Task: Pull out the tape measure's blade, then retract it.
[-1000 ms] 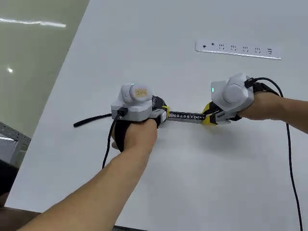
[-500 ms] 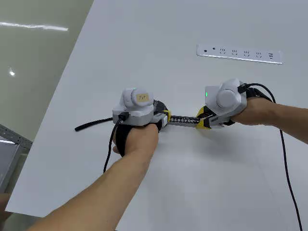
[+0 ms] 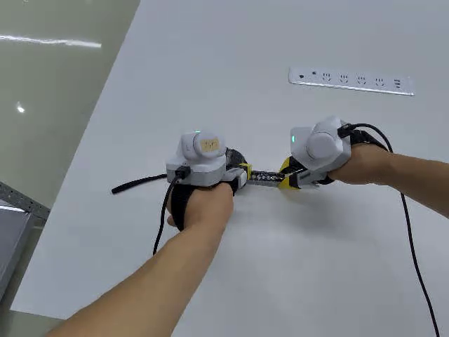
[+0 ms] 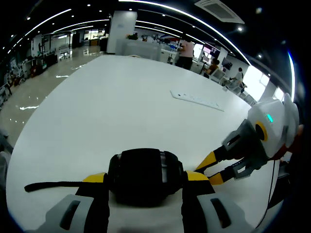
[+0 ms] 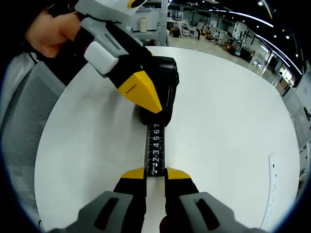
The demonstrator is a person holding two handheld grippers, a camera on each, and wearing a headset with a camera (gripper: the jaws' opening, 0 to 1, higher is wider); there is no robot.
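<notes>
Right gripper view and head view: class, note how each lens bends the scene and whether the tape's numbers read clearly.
Right gripper view: fisheye curves the table edge; the blade numbers read sharp by the right gripper. Head view: table edges run straight; digits too small to read.

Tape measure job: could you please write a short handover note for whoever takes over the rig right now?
Left gripper: shut on the black tape measure case, which sits on the white table.
Right gripper: shut on the blade near its tip; a short length, marks up to 7, spans between the grippers.
Done: blade pulled out; the exposed length has shortened over the last second, so retraction seems under way.
Left: ease the right gripper toward the case until the blade is fully in, then release.
</notes>
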